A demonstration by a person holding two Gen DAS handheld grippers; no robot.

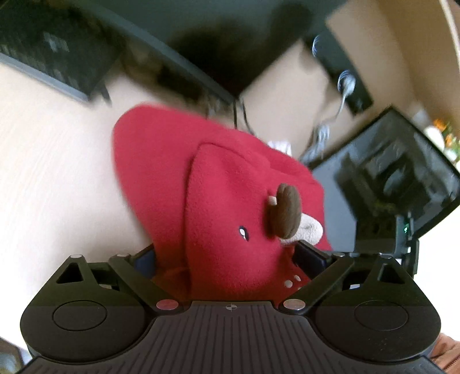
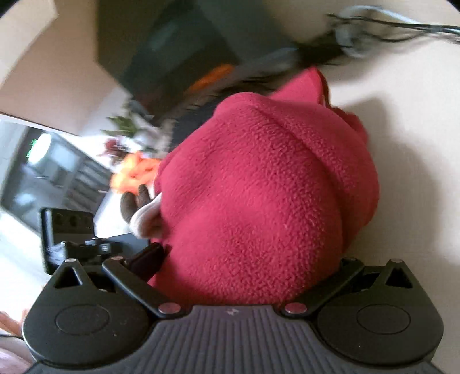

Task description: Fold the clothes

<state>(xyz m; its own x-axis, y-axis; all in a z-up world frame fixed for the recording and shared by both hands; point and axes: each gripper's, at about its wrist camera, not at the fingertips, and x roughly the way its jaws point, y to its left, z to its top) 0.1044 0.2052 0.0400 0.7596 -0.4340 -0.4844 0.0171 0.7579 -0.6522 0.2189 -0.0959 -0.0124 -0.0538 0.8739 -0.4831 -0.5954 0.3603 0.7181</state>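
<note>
A red fleece garment (image 1: 224,187) with a brown antler (image 1: 284,213), a cream ear and a stitched eye hangs in a thick bunch over the pale table (image 1: 43,172). My left gripper (image 1: 227,256) clamps it, its jaws standing wide around the bulk. One finger (image 1: 145,259) shows at the left and the other finger (image 1: 312,256) at the right. In the right wrist view the same garment (image 2: 258,187) fills the middle. My right gripper (image 2: 247,259) is shut on it. Its left finger (image 2: 149,256) shows; fleece hides the other.
A black keyboard (image 1: 49,49) lies far left, with a dark screen (image 1: 388,178) to the right and cables (image 1: 342,86) behind. The right wrist view shows orange flowers (image 2: 135,172), a dark box (image 2: 172,43), cables (image 2: 373,26) and a hand (image 2: 8,319) at the lower left.
</note>
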